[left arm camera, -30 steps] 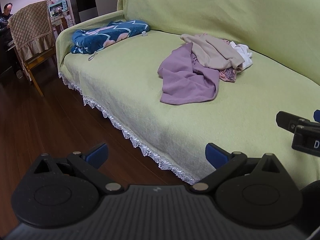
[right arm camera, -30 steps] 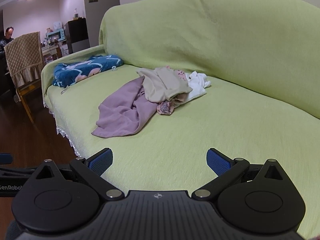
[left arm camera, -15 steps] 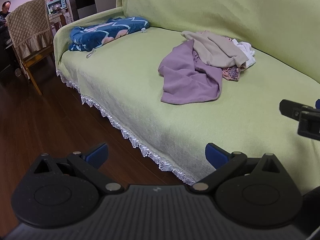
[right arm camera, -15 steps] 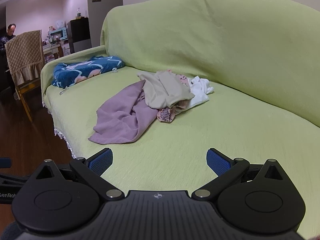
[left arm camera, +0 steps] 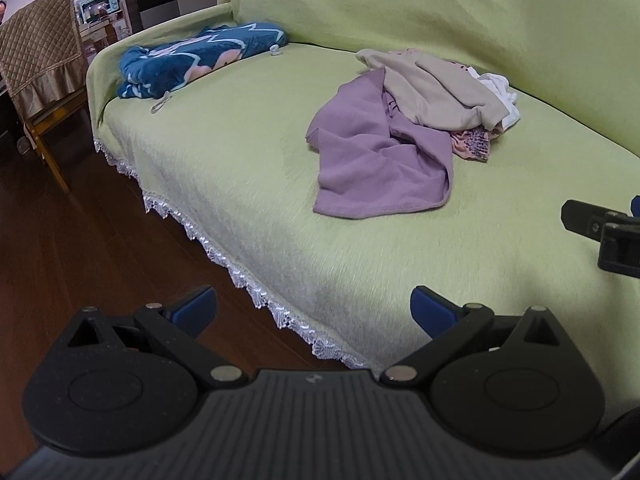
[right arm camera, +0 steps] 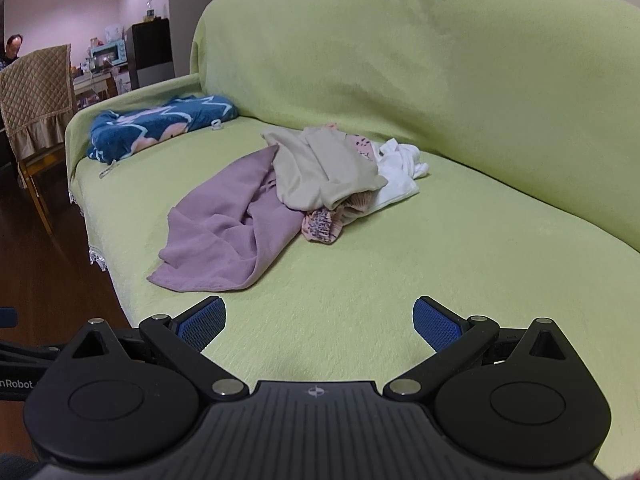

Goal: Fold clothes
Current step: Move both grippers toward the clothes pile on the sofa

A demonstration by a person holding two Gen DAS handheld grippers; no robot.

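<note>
Right wrist view: heap of clothes [right arm camera: 304, 184] crumpled on sofa [right arm camera: 400, 288], ahead and slightly left of spread, empty fingers [right arm camera: 436, 322].
Left wrist view: same heap [left arm camera: 404, 128] up and to the right of left gripper [left arm camera: 314, 306], fingers [left arm camera: 192, 310] likewise spread and empty, out over the sofa's lace edge. Purple cloth [right arm camera: 232, 224] nearest, long axis running toward the right gripper [right arm camera: 318, 318], loose hem closest. Beige [right arm camera: 324, 168], white [right arm camera: 400, 172] and patterned [right arm camera: 322, 226] pieces bunched behind. Right gripper judged nearer.
</note>
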